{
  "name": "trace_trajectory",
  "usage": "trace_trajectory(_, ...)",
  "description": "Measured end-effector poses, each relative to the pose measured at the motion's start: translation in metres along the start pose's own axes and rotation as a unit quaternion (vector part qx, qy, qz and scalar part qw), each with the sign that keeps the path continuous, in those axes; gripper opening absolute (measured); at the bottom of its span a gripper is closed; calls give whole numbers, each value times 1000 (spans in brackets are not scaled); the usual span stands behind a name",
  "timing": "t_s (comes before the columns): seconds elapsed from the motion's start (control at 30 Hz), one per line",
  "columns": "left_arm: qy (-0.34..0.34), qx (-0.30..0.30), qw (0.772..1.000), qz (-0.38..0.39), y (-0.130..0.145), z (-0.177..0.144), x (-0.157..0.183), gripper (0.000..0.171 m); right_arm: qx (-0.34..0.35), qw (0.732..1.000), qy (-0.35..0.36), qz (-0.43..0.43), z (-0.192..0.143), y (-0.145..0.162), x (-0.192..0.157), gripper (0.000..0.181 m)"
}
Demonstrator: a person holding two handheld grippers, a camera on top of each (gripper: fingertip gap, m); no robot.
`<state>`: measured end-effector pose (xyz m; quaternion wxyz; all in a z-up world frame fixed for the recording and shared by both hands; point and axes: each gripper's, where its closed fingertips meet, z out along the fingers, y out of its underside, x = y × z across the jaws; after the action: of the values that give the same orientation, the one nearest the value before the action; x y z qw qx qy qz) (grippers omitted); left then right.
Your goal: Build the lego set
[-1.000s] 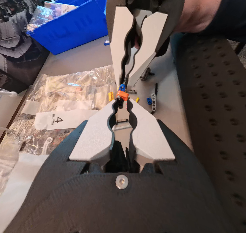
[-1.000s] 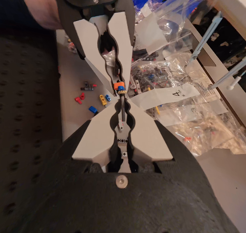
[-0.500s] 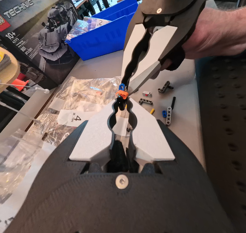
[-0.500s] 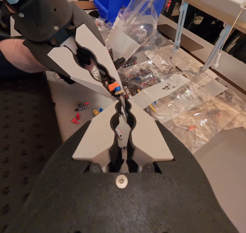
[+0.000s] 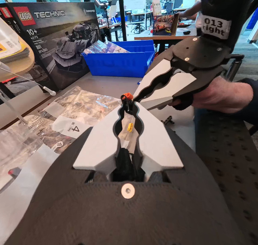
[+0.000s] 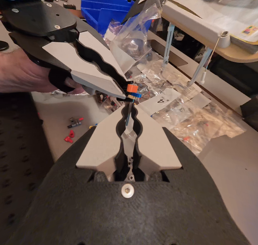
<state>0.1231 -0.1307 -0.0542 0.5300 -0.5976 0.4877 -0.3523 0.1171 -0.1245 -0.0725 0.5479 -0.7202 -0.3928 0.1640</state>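
A small lego assembly hangs between both grippers above the table. It has an orange connector on a black piece. In the right wrist view the orange connector sits above a blue piece and a tan ring. My left gripper is shut on the black piece, and it enters the right wrist view from the upper left. My right gripper is shut on a thin black axle that runs up into the assembly. It also shows in the left wrist view, coming from the right, tip to tip with the left.
Numbered clear bags of parts cover the table's left part. A blue bin and the set's box stand behind them. Loose pieces lie on the grey table: grey, red, yellow. A black perforated mat borders the table. Both grippers' tips are close together, under 4 cm apart.
Both grippers have risen and tilted up from pointing down at the table, staying tip to tip on the assembly. The right gripper has swung round to the side.
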Motion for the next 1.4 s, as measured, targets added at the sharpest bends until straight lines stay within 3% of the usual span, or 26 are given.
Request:
trace_trajectory(0.23, 38, 11, 999, -11, -2, -3, 4, 11, 12, 1000, -20, 5, -3, -4, -2, 1)
trace_trajectory(0.33, 20, 7, 1000, 4, -1, -2, 4, 11, 4, 1000, -12, -1, -3, -2, -2, 1)
trace_trajectory(0.37, 10, 7, 1000, 17, -2, -3, 3, 11, 14, 999, -27, 33, -3, -4, -2, 1)
trace_trajectory(0.47, -62, -37, 988, 136, 1, 2, 2, 12, 17, 992, -51, 111, 2, 1, 0, 0)
trace_trajectory(0.57, -133, -87, 951, 265, 6, 5, 1, 12, -3, 992, -42, 122, 6, 8, 1, 0)
trace_trajectory(0.67, -165, -113, 923, 327, 7, 8, 0, 12, 8, 982, -71, 176, 6, 10, 3, 0)
trace_trajectory(0.77, -115, -83, 959, 245, 8, 5, 2, 11, 9, 988, -75, 132, 4, 9, 2, 2)
trace_trajectory(0.87, -85, -76, 970, 215, 11, 4, 3, 10, -6, 997, -46, 58, 2, 13, 7, 6)
trace_trajectory(0.97, -56, -51, 986, 149, 7, -3, -3, 10, 49, 996, -53, 46, -13, -3, 9, 18)
trace_trajectory(1.07, -40, -73, 981, 176, 15, -1, 3, 10, 99, 992, -77, 22, -22, -22, 1, 28)
trace_trajectory(1.2, -16, -89, 971, 220, 21, 0, 13, 11, 69, 991, -112, -10, -13, -11, -15, 15)
trace_trajectory(1.4, 15, -75, 978, 192, 19, -2, 19, 10, 57, 990, -132, -7, -17, -8, -18, 12)
